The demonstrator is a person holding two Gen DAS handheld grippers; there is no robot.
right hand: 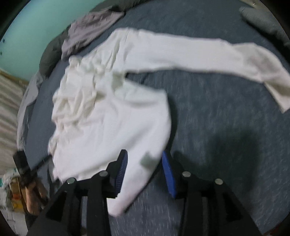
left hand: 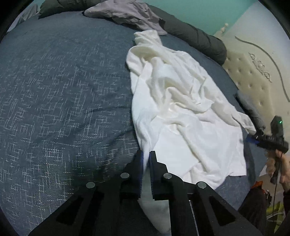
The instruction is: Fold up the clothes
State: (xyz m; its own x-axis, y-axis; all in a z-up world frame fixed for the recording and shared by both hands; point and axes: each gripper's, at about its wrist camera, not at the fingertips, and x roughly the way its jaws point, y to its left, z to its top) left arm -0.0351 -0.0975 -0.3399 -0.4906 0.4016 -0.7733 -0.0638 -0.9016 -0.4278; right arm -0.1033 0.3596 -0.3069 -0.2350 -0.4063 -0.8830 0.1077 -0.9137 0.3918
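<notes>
A white long-sleeved top [left hand: 181,109] lies crumpled on the blue bedspread [left hand: 63,90]. My left gripper [left hand: 146,156] is shut on the top's near hem, with white cloth pinched between the fingers. In the right wrist view the top [right hand: 112,112] spreads out with one sleeve [right hand: 199,54] stretched to the right. My right gripper [right hand: 145,161] is open, its blue pads either side of the top's lower corner. The right gripper also shows in the left wrist view [left hand: 268,139] at the top's far edge. The left gripper [right hand: 23,163] shows at the left edge of the right wrist view.
A lilac garment [left hand: 126,14] lies crumpled at the far edge of the bed beside a dark grey bolster [left hand: 195,41]. A cream tufted headboard [left hand: 253,76] stands at the right. Bags and clutter [right hand: 12,190] sit on the floor beside the bed.
</notes>
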